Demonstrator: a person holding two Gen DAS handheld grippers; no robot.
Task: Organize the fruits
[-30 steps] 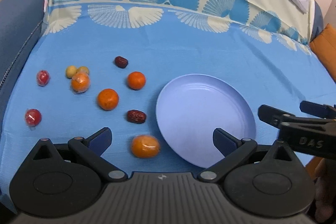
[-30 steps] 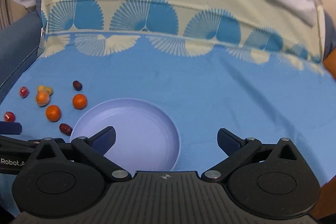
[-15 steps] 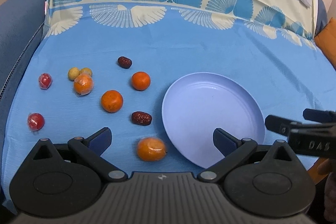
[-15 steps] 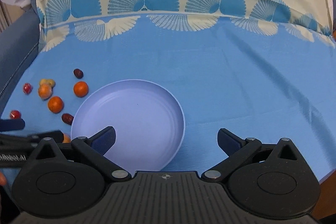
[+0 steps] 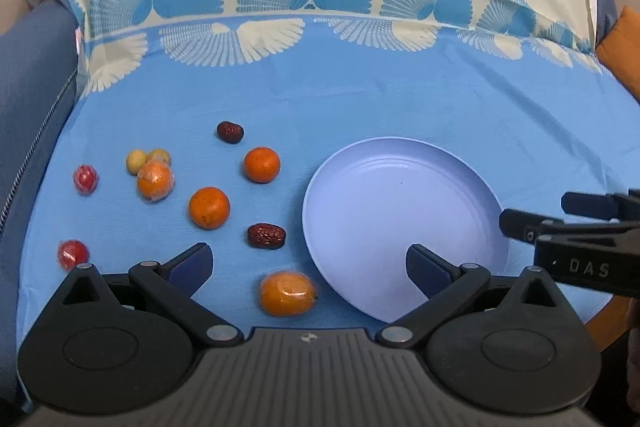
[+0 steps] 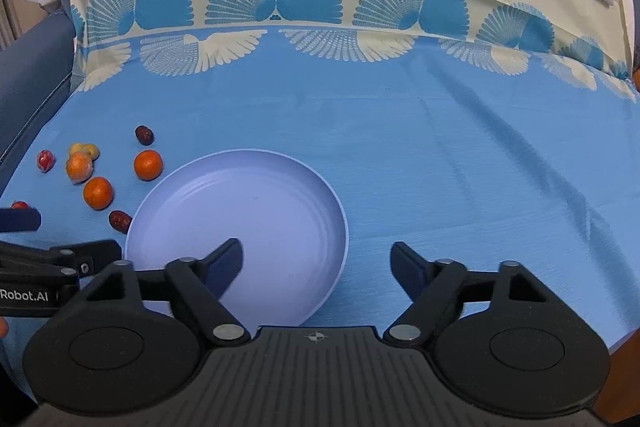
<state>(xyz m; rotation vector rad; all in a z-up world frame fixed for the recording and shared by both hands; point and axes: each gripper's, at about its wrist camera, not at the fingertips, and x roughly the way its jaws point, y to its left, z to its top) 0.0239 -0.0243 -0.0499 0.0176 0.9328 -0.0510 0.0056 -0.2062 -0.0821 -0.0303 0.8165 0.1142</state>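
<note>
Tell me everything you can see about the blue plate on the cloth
The plate is round, pale lavender-blue, smooth like plastic, with a low raised rim and faint concentric rings. It lies flat and empty on the blue tablecloth, right of the scattered fruit. No fruit touches it, though a dark red date lies close to its left rim. No gripper is seen to touch it.

Your left gripper (image 5: 308,265) points steeply downward, its fingers (image 5: 192,261) spread wide with nothing pressed between them. Your right gripper (image 6: 316,265) tilts down alongside it, fingers (image 6: 228,259) closing inward but gripping nothing yet. From each wrist view, the other gripper's dark fingers reach in from the side edge.
</note>
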